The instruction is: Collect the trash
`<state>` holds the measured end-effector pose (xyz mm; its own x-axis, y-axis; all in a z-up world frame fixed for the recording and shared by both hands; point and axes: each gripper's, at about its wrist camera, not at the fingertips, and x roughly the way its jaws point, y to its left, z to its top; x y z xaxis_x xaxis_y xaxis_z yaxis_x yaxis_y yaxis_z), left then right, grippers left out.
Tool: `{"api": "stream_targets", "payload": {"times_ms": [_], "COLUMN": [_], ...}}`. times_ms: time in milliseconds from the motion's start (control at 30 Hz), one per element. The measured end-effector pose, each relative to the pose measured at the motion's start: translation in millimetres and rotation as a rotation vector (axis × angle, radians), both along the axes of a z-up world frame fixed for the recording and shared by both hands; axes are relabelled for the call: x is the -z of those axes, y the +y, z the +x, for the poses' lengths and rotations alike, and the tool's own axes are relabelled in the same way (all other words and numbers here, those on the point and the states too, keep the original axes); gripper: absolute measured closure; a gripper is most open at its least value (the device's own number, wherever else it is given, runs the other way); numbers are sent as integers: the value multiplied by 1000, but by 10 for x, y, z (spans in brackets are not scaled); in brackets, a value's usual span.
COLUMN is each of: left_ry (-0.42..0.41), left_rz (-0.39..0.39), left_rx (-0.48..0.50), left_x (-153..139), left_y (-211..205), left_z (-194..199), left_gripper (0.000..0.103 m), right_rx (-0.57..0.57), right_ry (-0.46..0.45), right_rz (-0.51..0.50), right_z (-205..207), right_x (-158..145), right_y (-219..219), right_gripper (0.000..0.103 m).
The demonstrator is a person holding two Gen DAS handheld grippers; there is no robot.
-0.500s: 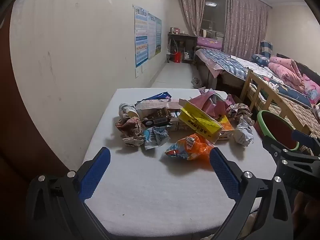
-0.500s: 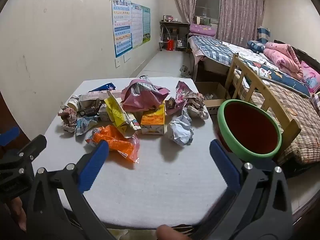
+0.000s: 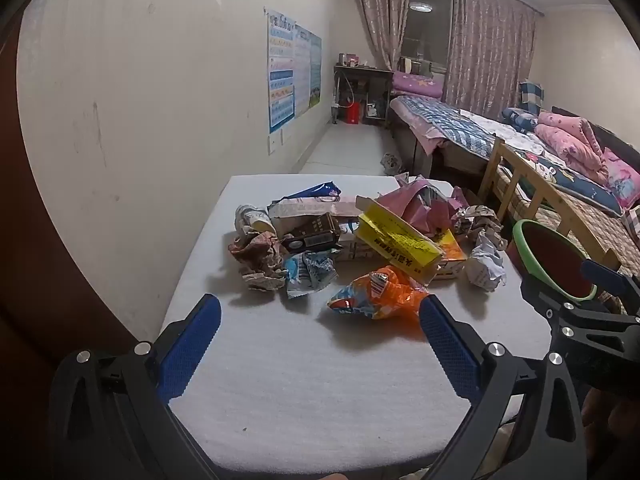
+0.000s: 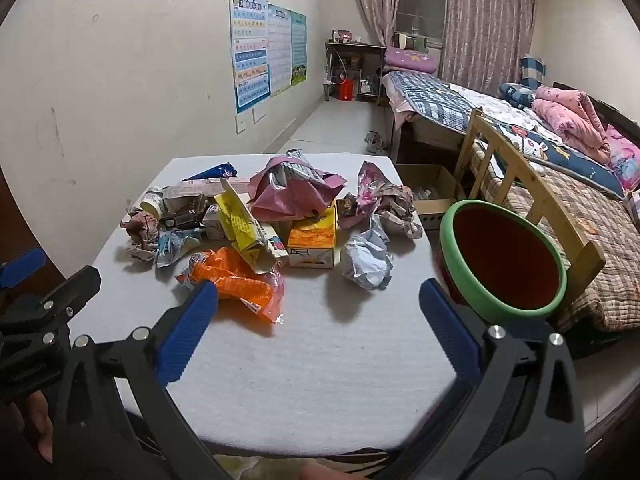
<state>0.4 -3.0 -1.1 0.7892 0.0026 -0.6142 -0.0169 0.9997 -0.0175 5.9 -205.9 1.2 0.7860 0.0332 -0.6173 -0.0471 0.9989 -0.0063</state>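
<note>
Both tools spread wide, nothing between jaws: left gripper and right gripper hover over near edge of table. Trash pile sits mid-to-far on table: orange wrapper nearest, yellow box just behind it, white paper ball to its right, pink bag farther back. Green-rimmed bin stands off table's right edge.

Risks, as we judge: wrapper is thin + slick, may slip from pads or drag neighbours along. Paper ball is near right edge; a nudge could roll it off. Grippers are close together, so they could clash w/ each other reaching in.
</note>
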Motion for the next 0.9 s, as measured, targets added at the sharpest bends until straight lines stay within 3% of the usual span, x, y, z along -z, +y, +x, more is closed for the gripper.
{"api": "stream_targets", "payload": {"times_ms": [900], "left_ry": [-4], "left_rz": [-17], "left_rx": [-8], "left_x": [3], "left_y": [49], "left_z": [28], "left_gripper": [8], "right_rx": [-2], "right_ry": [8], "right_rz": [-5], "right_z": [15], "right_x": [30], "right_y": [-7], "right_gripper": [3]}}
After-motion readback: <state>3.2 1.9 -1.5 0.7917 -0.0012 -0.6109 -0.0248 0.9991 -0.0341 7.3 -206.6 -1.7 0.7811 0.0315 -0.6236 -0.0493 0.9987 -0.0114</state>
